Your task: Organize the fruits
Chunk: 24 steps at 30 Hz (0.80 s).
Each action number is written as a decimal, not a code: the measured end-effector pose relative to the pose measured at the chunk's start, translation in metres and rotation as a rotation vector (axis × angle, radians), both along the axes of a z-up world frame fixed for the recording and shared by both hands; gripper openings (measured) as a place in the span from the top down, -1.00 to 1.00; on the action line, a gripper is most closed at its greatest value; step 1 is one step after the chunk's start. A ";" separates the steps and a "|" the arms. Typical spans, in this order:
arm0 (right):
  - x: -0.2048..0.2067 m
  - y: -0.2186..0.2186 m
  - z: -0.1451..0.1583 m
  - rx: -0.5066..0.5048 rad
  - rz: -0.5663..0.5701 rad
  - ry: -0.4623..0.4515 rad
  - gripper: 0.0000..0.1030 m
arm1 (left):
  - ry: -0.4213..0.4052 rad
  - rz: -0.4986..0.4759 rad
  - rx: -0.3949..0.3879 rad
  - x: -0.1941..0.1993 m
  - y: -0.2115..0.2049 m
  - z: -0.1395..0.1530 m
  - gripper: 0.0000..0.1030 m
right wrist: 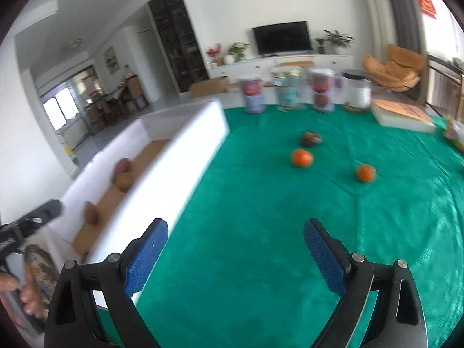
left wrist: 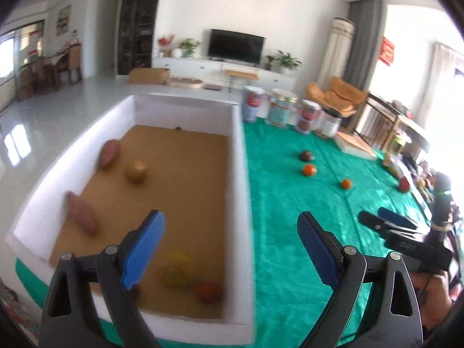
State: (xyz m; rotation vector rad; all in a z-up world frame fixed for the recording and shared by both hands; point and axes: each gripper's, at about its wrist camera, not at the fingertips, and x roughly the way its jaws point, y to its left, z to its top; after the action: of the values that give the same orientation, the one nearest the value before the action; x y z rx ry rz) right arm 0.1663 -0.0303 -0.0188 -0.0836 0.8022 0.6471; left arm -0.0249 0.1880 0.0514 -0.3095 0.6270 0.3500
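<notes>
Wide open and empty left gripper (left wrist: pixel 232 249) and right gripper (right wrist: pixel 235 253), then a bumpy yellow fruit (left wrist: pixel 177 267) and round red fruit (left wrist: pixel 209 291) inside the white box (left wrist: pixel 242 174), then two shiny orange balls (right wrist: pixel 302 158) farther off on green cloth (right wrist: pixel 261 232).

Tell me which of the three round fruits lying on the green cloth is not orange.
The dark brownish round fruit, farthest of the three from the right gripper. The two orange fruits lie nearer on the green cloth.

right tongs (right wrist: pixel 235 249) wide apart, empty | two oranges (right wrist: pixel 301 158) on green cloth (right wrist: pixel 261 261) | white box (right wrist: pixel 179 162) left
</notes>
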 end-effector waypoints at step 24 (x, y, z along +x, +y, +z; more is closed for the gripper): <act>0.061 -0.207 -0.061 -0.080 -0.457 0.072 -0.83 | 0.292 -0.212 0.078 0.209 -0.140 -0.138 -0.90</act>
State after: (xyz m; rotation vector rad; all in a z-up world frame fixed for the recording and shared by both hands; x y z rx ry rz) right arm 0.2277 -0.2368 -0.0795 0.0509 0.8803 0.1863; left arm 0.1839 0.0484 -0.0868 -0.1155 0.9225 0.2155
